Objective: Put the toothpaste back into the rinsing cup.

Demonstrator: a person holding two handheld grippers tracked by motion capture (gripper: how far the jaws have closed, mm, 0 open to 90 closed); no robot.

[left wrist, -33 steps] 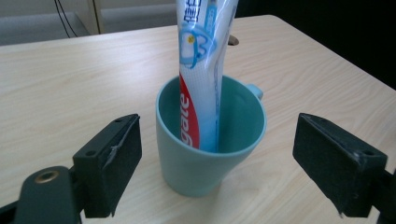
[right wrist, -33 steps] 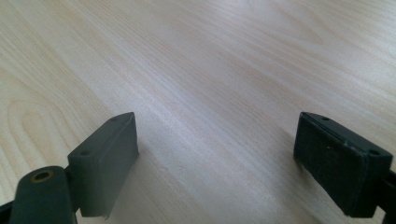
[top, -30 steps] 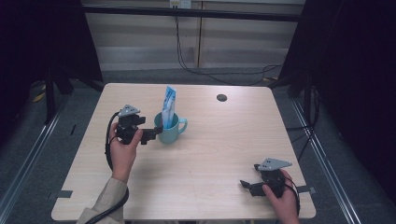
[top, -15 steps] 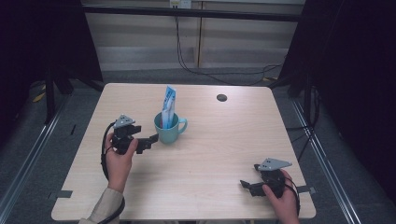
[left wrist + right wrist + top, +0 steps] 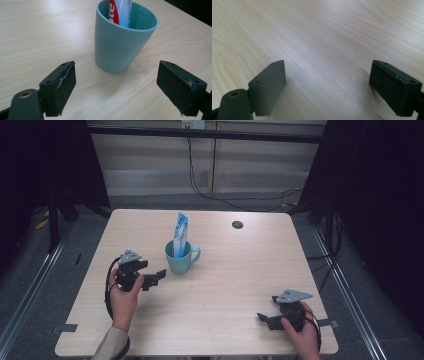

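A teal mug (image 5: 181, 258) stands upright near the middle of the wooden table, handle to the right. A blue, white and red tube (image 5: 180, 233) stands in it and sticks out above the rim. In the left gripper view the mug (image 5: 122, 40) sits just beyond the jaws, with the tube (image 5: 120, 11) inside. My left gripper (image 5: 159, 275) is low over the table just left of the mug, open, with nothing between its jaws. My right gripper (image 5: 264, 319) rests near the table's front right corner, open over bare wood (image 5: 329, 45).
A small round black grommet (image 5: 237, 224) lies in the tabletop at the back right. Dark cables hang behind the table's far edge. A metal rail (image 5: 30, 290) runs along the floor on the left. Black tape marks the front table corners.
My left gripper has drawn back from the mug toward the front left and sunk closer to the table. The mug, the tube and the right gripper stay where they were.
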